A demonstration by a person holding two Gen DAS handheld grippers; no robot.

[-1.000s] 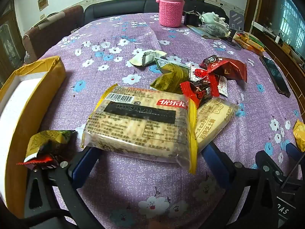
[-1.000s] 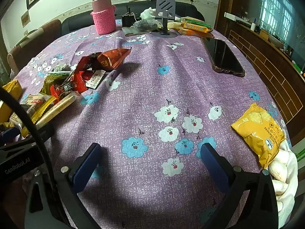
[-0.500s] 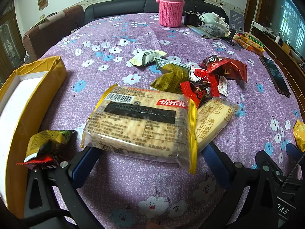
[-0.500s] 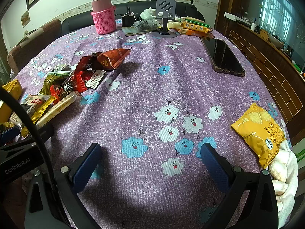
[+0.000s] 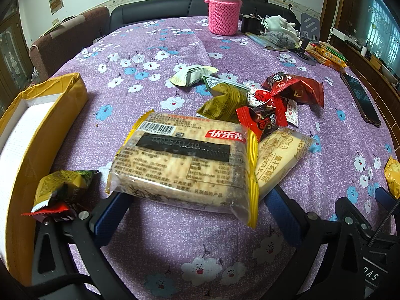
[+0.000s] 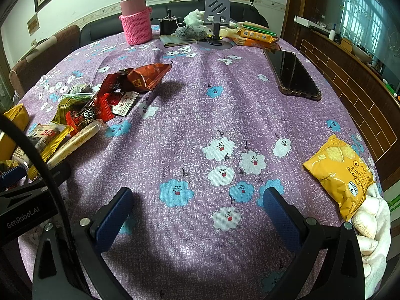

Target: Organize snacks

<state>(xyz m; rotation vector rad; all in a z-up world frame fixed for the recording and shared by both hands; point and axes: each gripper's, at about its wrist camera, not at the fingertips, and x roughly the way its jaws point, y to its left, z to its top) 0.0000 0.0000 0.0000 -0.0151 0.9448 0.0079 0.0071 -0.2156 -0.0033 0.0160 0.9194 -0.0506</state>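
**Both grippers spread over the flowered cloth**

My left gripper [image 5: 197, 207] sits released, its blue padded fingers [image 5: 110, 212] flanking the near edge of the clear cracker pack [image 5: 185, 160] without gripping it. A long biscuit bar [image 5: 280, 160] leans against the pack's right side, crinkly red and olive wrappers [image 5: 250, 105] heaped beyond. A yellow box [image 5: 50, 130] stands left. My right gripper [image 6: 197, 212] also gapes, over bare purple tablecloth [image 6: 190, 125]; only its view shows the glossy yellow snack bag [image 6: 340, 172] fully, near right, and the phone [image 6: 292, 75] farther off.
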